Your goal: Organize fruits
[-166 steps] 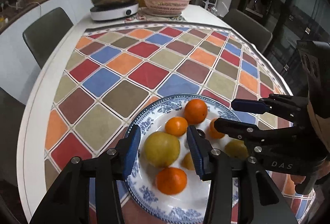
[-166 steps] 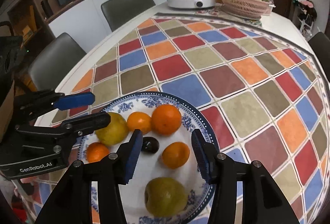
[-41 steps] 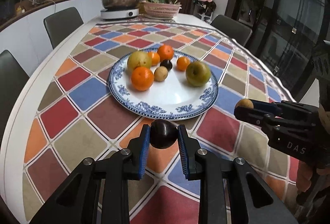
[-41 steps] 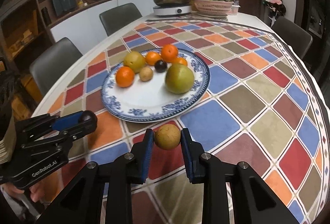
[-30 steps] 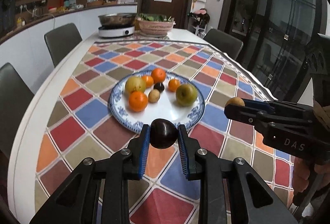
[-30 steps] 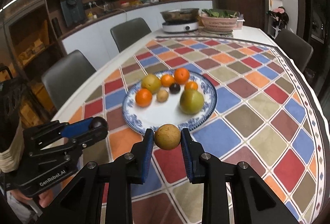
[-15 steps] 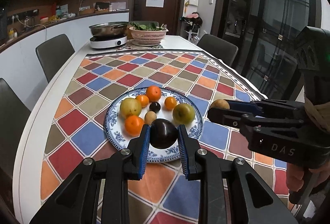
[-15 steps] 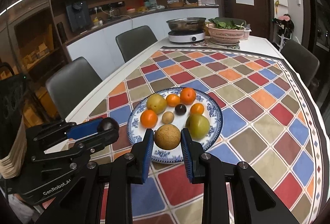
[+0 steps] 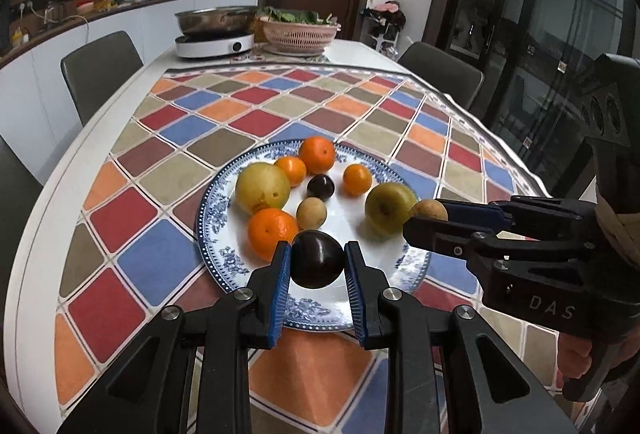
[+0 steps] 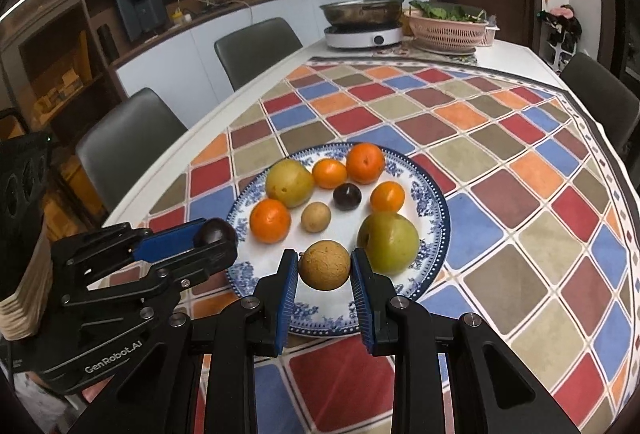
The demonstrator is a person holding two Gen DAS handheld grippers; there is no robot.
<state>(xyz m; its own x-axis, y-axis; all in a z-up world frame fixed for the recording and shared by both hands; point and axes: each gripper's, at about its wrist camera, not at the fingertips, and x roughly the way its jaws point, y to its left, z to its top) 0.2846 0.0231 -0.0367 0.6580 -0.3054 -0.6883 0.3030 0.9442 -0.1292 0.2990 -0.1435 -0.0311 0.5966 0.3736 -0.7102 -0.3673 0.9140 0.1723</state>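
Note:
A blue-patterned white plate (image 9: 224, 234) (image 10: 432, 194) sits on the checked tablecloth with several fruits: oranges, two yellow-green pears, a small brown fruit and a dark plum. My left gripper (image 9: 317, 266) is shut on a dark plum (image 9: 318, 264) above the plate's near rim; it shows in the right wrist view (image 10: 214, 234) too. My right gripper (image 10: 325, 266) is shut on a round brown fruit (image 10: 325, 265), held over the plate's near rim beside a pear (image 10: 390, 240); it also shows in the left wrist view (image 9: 430, 212).
An induction cooker with a steel pan (image 9: 216, 28) and a pink basket of greens (image 9: 298, 30) stand at the table's far end. Grey chairs (image 9: 100, 70) (image 10: 256, 46) line the sides. Table edge runs close on the left (image 9: 36, 234).
Both grippers have moved forward with their fruits and now hang over the near rim of the plate, which looks larger and closer.

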